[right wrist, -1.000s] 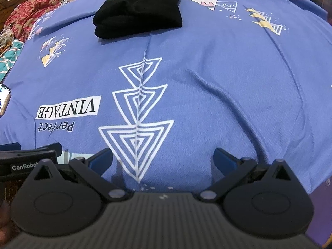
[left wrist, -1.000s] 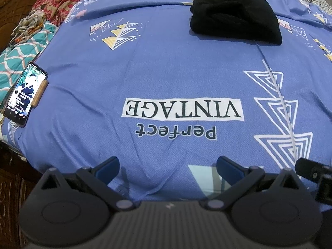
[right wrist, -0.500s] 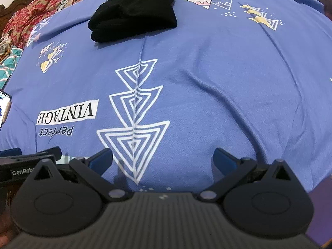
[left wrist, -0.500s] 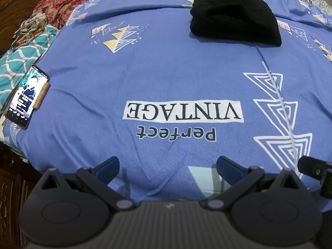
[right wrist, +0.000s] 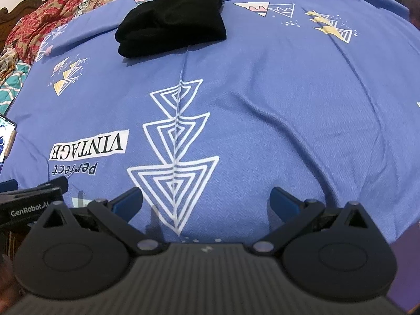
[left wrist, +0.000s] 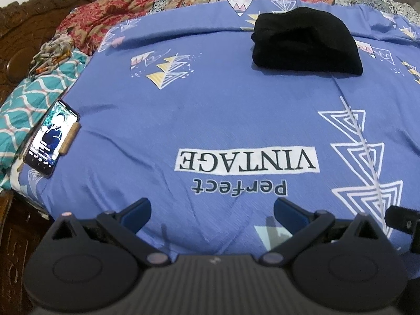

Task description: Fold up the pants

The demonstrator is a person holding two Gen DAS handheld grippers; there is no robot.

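**Both claws released, pants folded far ahead**

Left gripper [left wrist: 211,211] and right gripper [right wrist: 206,199] hover side by side, jaws spread and empty — probably pulled back because folding looks finished. Far ahead lies one black pants [right wrist: 172,18] bundle on the blue bedsheet [right wrist: 275,105]; one phone [left wrist: 51,137] sits left.
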